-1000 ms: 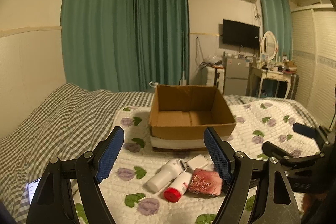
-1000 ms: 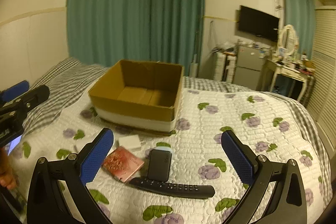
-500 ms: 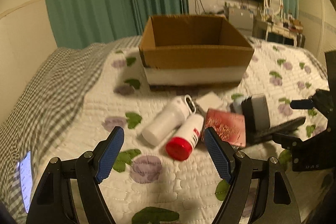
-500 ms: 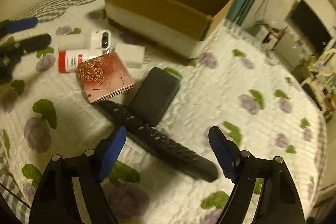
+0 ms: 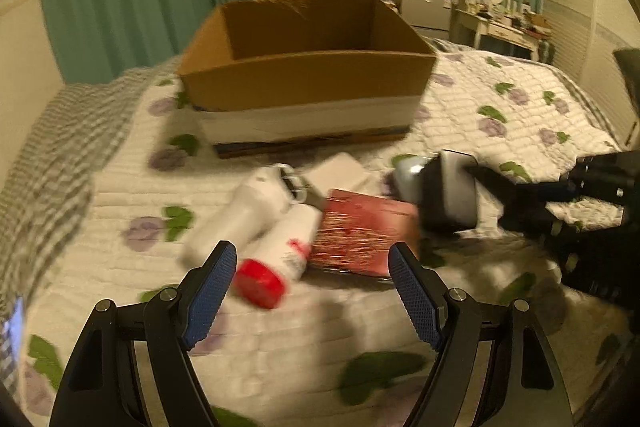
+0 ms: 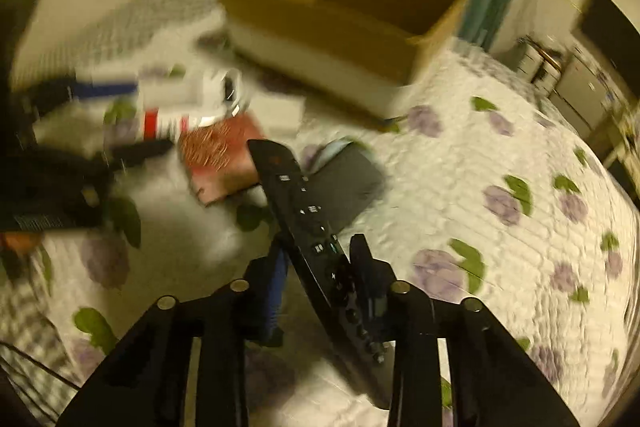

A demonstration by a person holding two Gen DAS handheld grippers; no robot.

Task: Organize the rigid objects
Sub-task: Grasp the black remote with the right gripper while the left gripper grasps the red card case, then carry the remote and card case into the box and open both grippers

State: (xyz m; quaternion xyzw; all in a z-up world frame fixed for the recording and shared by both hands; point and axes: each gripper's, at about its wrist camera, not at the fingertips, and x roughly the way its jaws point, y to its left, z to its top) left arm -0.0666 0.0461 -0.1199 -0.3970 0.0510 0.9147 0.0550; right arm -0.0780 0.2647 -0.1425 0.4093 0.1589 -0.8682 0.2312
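While the right gripper [image 6: 320, 279] has its 2 fingers clamped on the black remote [image 6: 298, 199], which slants up over the quilted bedspread [image 6: 500, 155], the left gripper [image 5: 310, 291] hangs with its fingers spread wide and nothing between them. Just ahead of the left gripper lie a red-capped bottle [image 5: 280, 255], a white bottle [image 5: 240, 215] and a red booklet [image 5: 360, 231], touching one another. Beyond them stands the open cardboard box [image 5: 308, 83]. A dark case [image 6: 344, 183] lies under the remote.
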